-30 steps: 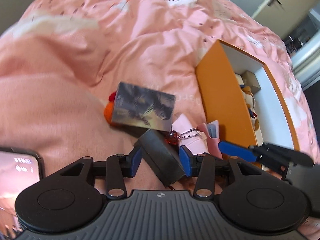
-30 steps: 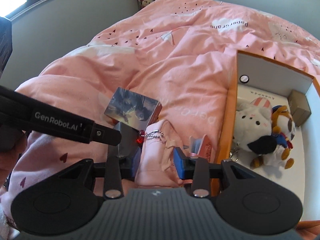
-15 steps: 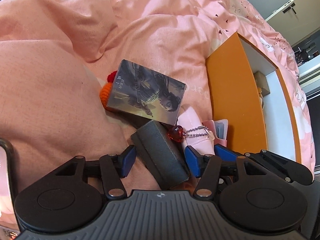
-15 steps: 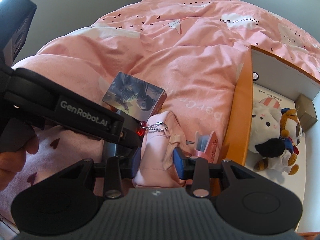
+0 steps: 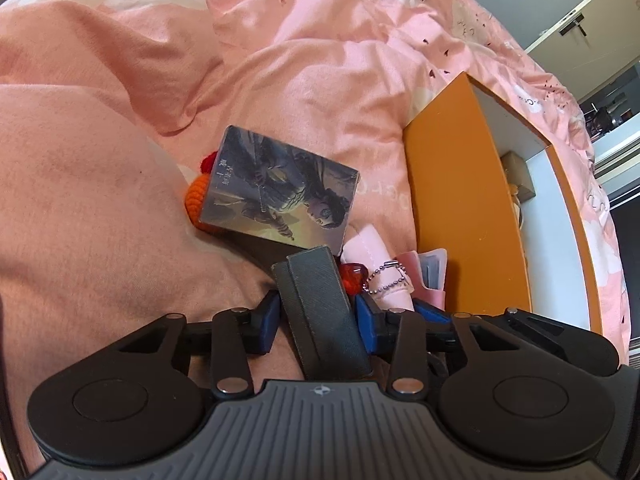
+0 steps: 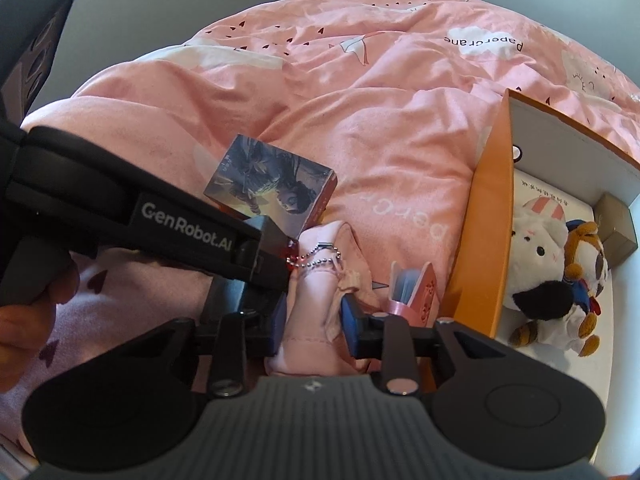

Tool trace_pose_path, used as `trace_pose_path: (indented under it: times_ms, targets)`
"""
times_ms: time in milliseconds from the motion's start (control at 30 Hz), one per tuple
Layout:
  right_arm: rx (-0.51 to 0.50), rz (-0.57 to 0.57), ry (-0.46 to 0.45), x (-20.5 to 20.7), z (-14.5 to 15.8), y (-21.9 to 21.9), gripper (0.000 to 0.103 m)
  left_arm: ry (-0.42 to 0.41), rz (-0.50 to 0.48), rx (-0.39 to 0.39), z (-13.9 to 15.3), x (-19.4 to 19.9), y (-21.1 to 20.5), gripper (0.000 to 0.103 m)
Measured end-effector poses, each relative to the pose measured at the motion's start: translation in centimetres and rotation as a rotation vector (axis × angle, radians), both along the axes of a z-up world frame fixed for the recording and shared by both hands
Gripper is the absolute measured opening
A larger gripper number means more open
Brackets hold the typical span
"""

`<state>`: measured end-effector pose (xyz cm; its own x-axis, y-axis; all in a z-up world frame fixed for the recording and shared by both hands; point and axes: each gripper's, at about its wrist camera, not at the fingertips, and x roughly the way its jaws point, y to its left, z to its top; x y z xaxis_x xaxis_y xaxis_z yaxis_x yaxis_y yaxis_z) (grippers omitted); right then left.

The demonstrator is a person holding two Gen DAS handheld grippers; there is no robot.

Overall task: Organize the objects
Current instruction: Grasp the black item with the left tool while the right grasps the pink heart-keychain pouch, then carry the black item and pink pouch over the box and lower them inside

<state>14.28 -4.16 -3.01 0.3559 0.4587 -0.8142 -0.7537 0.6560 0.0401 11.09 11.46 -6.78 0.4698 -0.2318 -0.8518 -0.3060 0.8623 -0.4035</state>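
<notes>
My left gripper (image 5: 316,322) has its jaws around a dark grey case (image 5: 322,308) lying on the pink bed, pads near its sides. My right gripper (image 6: 314,320) has its jaws closed against a pink cloth pouch (image 6: 320,300) with a ball chain and a red heart charm (image 6: 291,254). An illustrated box (image 5: 280,192) lies just beyond, also in the right wrist view (image 6: 272,192). An orange knitted toy (image 5: 198,196) peeks from under it. A small pink card holder (image 6: 412,288) lies beside the orange box (image 6: 486,220).
The open orange box with white inside holds plush toys (image 6: 556,268) and a small brown carton (image 6: 618,228). It sits to the right on the rumpled pink duvet (image 6: 400,120). The left gripper's body (image 6: 120,208) crosses the right wrist view at left.
Both grippers have moved down and forward onto the pile. The left jaws have narrowed around the grey case and the right jaws have narrowed around the pink pouch.
</notes>
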Motion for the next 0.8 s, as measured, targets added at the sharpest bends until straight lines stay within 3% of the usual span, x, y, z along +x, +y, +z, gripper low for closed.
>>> trace_pose_path:
  times_ms: [267,467,800]
  targets:
    - [0.065,-0.023,0.024,0.0,1.3,-1.2,0.021,-0.090,-0.023,0.044,3.3,-1.5,0.0,0.044]
    - [0.183,-0.044,0.065,-0.1,3.5,-2.9,0.019,-0.166,-0.032,0.075,6.4,-2.7,0.0,0.040]
    - [0.409,-0.112,0.129,0.4,7.2,-6.9,0.016,-0.276,-0.029,0.059,10.4,-3.8,-0.6,0.039]
